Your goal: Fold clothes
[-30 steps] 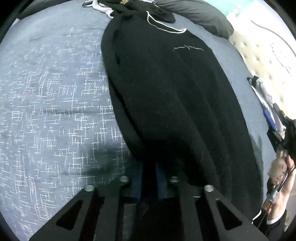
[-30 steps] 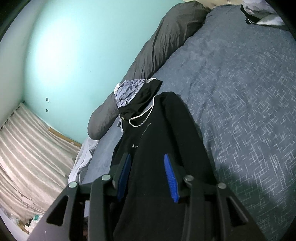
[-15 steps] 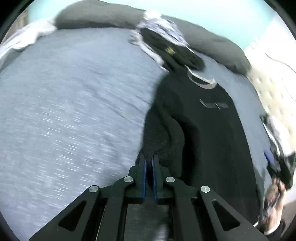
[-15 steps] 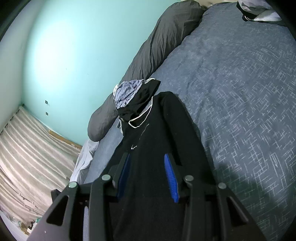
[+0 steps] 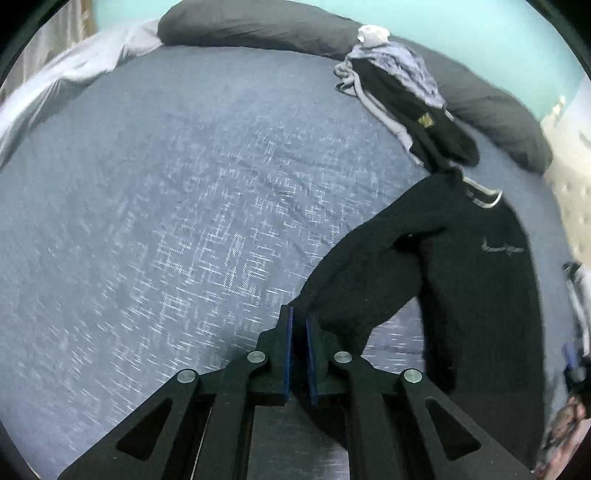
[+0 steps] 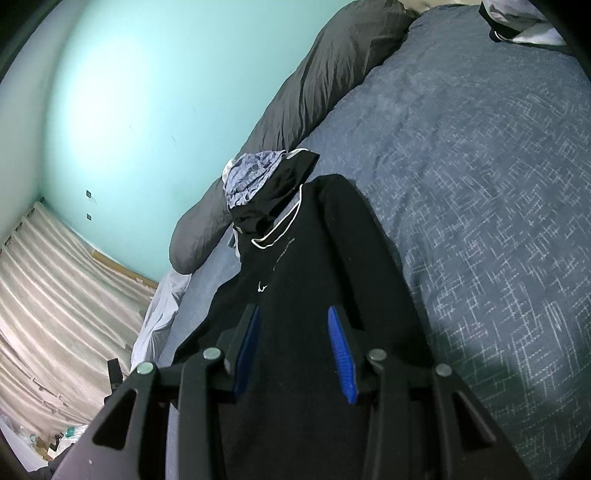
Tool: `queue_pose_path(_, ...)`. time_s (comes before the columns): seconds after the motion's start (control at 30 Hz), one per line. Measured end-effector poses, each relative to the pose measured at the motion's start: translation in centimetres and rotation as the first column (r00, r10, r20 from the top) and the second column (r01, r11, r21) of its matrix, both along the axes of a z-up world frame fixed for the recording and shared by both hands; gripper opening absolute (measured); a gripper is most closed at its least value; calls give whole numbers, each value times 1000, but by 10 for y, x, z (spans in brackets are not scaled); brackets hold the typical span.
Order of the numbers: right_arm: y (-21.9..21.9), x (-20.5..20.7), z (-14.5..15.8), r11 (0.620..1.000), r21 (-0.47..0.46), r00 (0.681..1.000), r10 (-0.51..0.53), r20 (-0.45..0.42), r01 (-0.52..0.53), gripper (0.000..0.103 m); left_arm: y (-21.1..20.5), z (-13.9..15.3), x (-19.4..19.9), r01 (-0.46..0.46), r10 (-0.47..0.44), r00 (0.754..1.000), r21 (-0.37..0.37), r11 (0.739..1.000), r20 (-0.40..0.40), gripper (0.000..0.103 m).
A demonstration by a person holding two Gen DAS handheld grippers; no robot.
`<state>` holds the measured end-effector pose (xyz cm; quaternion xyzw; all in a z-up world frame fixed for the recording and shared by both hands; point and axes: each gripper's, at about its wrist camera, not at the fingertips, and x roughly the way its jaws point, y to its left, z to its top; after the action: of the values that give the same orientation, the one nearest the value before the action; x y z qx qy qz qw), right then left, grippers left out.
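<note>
Looking forward along the left gripper [image 5: 298,325], the left wrist view shows its two blue-padded fingers drawn almost together, with a fold of a black sweater [image 5: 476,280] pinched between them. The held part, which looks like a sleeve, stretches from the fingertips up and to the right to the body of the garment, which lies lengthwise on the blue patterned bedspread [image 5: 166,221] along the right side of the picture. A small pale chest mark [image 5: 503,250] is sewn on the sweater; its writing is too blurred to read. Beyond the white-trimmed neckline lies a pile of clothes [image 5: 406,96], one dark piece bearing a small yellow label whose text cannot be made out. The pile rests against a long dark grey pillow [image 5: 258,26] at the far edge of the bed. Turning to the right wrist view, the right gripper [image 6: 293,321] stands with its fingers wide apart and nothing between them, poised above the lower body of the black sweater [image 6: 332,258]. The garment runs away from the gripper toward the pile of clothes [image 6: 255,177] and the dark grey pillow [image 6: 325,74]. A small white logo [image 6: 262,287] shows on the chest just ahead of the fingertips, with a faint illegible line of lettering above it. Behind the bed rises a turquoise wall [image 6: 147,92].
</note>
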<state>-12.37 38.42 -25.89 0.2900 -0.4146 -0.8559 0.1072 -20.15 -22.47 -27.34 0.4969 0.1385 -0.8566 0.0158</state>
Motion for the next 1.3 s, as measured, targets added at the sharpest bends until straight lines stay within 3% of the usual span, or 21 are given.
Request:
queue_pose_path(0.07,1,-1,-1,1000,0,1000,-2,1,2,38,-6,0,11,-23,24,1000,38,999,-12,31)
queue_pose_path(0.13,0,-2,-1,1000,-2,1000,-1,3,1,38,-5,-7,23,-19,19,1000,83,996,4,44)
queue_pose_path(0.27,-7,-6,-3,1000,8,1000,17,11,-17,38,1,-20,44,-12,8,1000,162,987,25,48)
queue_pose_path(0.47,-13,-6,-3,999,23,1000,28,10,-28,38,20,-38,48,1,-12,999,212,977,51,54)
queue_pose_path(0.53,-12,-6,-3,999,22,1000,27,12,-27,38,31,-42,45,22,-32,997,152,988,67,51)
queue_pose_path(0.6,-11,-6,-3,1000,19,1000,24,11,-25,38,37,-43,42,40,-49,995,105,994,83,30)
queue_pose_path(0.73,-9,-6,-2,1000,12,1000,20,9,-20,38,36,-31,39,54,-58,995,45,998,79,14)
queue_pose_path(0.9,-6,-7,-2,1000,3,1000,15,6,-15,38,13,24,41,36,-36,999,-88,996,0,12)
queue_pose_path(1.07,-9,-6,-2,1000,5,1000,17,3,-17,38,-11,82,39,29,-49,996,-246,969,-77,11)
queue_pose_path(1.17,-13,-7,-2,1000,12,1000,22,7,-22,38,8,88,38,128,-148,989,-356,926,-30,11)
queue_pose_path(1.3,-19,-9,-2,999,25,999,31,9,-31,38,47,43,41,306,-292,952,-328,894,92,12)
